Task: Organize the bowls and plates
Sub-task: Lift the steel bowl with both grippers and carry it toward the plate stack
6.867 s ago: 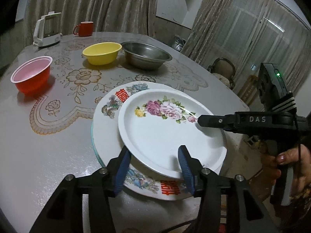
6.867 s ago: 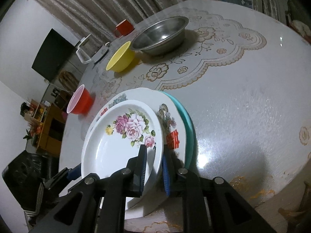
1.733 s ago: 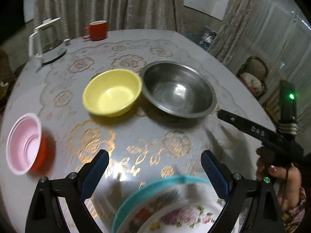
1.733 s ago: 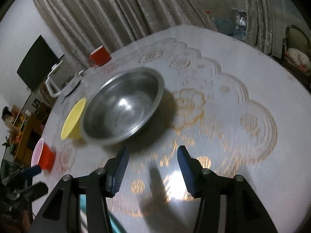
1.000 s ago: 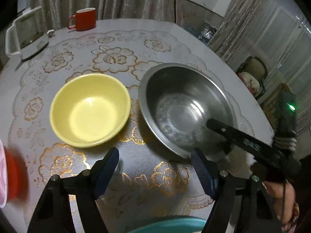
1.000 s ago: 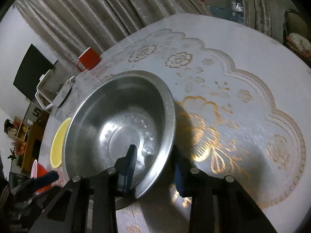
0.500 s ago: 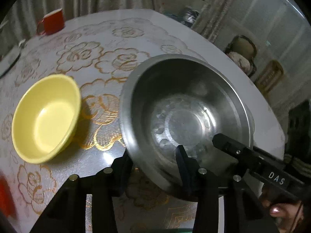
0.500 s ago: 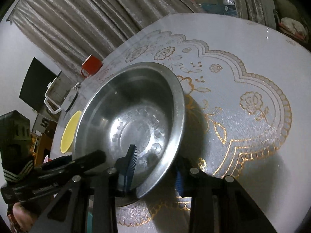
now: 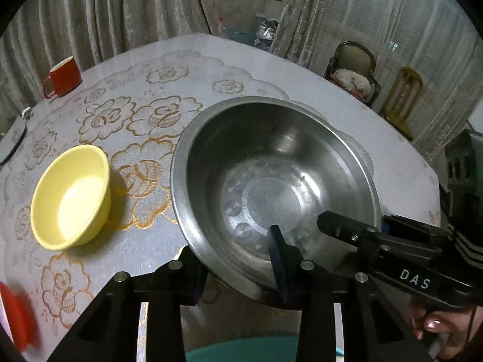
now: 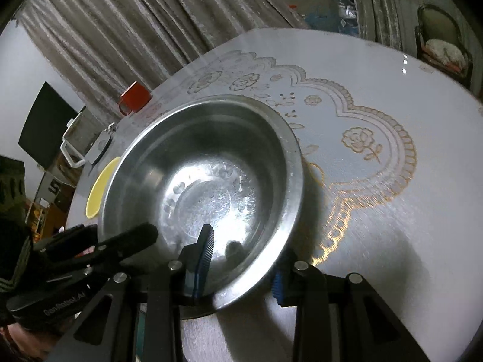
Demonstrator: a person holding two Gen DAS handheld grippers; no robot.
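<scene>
The wide round stainless-steel bowl (image 9: 273,187) sits on the lace-patterned worktop (image 9: 145,138). The left gripper (image 9: 235,259) straddles its rim at 6 o'clock, fingers pinching the wall; the right gripper (image 10: 241,267) does likewise. A small yellow plastic bowl (image 9: 71,196) stands just beside it at 9 o'clock.

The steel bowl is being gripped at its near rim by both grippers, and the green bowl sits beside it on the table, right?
Nearly. The bowl beside the steel bowl is yellow, not green; the left wrist view shows it. The left gripper and right gripper do straddle the near rim.
</scene>
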